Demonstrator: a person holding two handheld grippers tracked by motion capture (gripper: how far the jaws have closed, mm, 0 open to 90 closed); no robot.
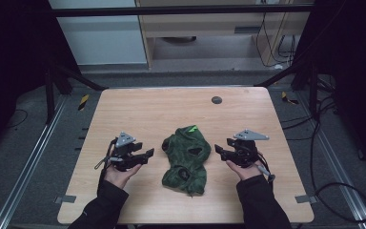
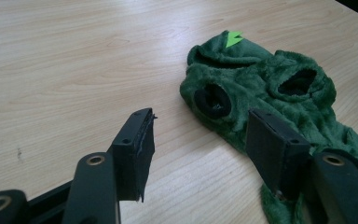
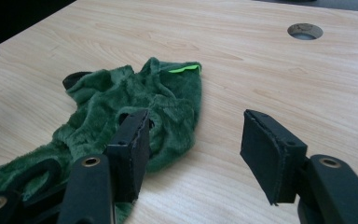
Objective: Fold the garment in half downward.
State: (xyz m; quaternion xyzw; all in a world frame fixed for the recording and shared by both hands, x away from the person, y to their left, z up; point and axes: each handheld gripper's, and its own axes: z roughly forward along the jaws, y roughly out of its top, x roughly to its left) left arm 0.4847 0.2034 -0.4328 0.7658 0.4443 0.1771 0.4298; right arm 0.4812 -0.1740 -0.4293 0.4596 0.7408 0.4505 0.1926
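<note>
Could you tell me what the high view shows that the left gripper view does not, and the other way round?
The high view alone takes in both hands, the left claw and right claw open on either side of the green fleece garment, and the round hole in the table. The left gripper view alone gives the garment's dark-lined openings up close. Both share the garment, its bright green tag and the wooden tabletop.

Dim and soft in the high view, with near-black corners and sides around a moderately lit table. Brighter and sharper in both gripper views, with pale glare across the far wood. Only faint, diffuse shadows under the green fabric. Slightly blurred nearest the lens on each tool's black arms.
</note>
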